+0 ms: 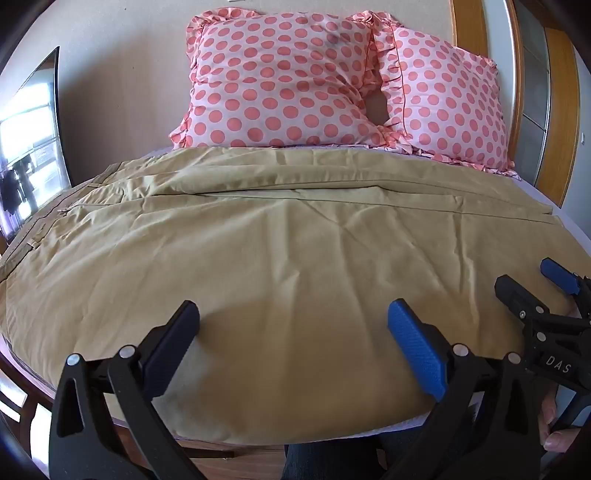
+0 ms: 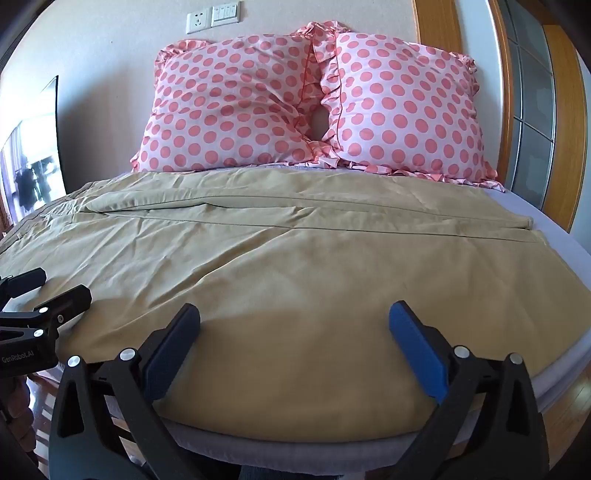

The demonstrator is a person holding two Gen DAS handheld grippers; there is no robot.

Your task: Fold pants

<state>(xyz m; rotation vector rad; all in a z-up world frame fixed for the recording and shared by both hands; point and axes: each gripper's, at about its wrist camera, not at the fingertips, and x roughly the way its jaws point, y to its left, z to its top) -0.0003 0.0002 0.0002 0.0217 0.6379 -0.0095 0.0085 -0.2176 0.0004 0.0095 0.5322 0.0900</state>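
Khaki pants (image 1: pixel 295 258) spread flat on bed, left gripper (image 1: pixel 293 328) and right gripper (image 2: pixel 294 330) jaws wide apart, holding nothing

Two polka-dot pillows (image 2: pixel 236 107) (image 2: pixel 402 110) against the wall, bed sheet (image 2: pixel 546 218), wall switches (image 2: pixel 214 14)

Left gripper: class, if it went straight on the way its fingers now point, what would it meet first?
Probably the tan pants spread on the bed: the open left gripper points low across them. Beyond lie the polka-dot pillows. Its height above the cloth is unclear.
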